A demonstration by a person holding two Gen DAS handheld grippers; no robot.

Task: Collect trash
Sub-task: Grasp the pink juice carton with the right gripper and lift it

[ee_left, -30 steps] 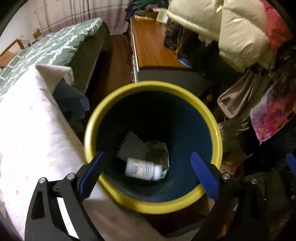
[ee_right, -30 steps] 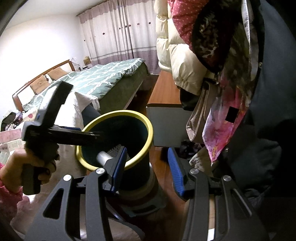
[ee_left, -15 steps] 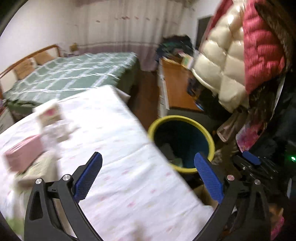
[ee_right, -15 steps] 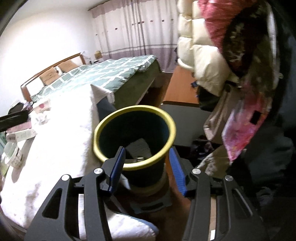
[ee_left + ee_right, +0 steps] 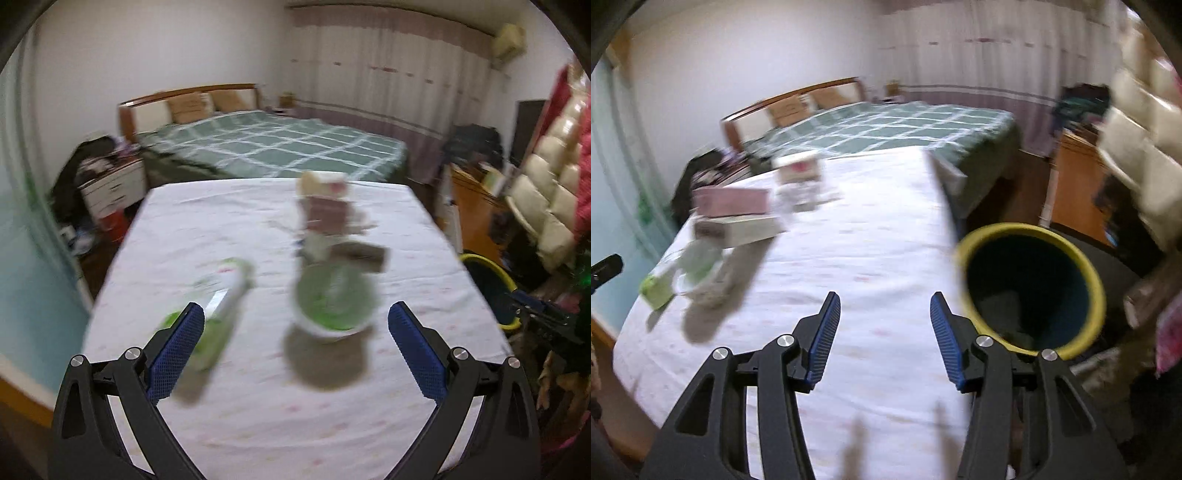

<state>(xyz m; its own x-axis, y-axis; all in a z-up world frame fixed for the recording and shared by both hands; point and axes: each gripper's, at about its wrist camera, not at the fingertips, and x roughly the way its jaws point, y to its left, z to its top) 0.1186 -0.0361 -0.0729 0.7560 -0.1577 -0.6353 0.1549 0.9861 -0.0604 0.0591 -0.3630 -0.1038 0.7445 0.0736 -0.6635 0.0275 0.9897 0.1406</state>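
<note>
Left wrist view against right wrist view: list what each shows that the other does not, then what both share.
Only the left wrist view shows the left gripper, open and empty, the bedside cabinet and the air conditioner.

Only the right wrist view shows the right gripper, open and empty, and looks down into the dark inside of the yellow-rimmed bin.

Both share the white-clothed table, the green bowl, the green tube, the blurred boxes, the green checked bed and the curtains; the bin's rim barely shows in the left.
</note>
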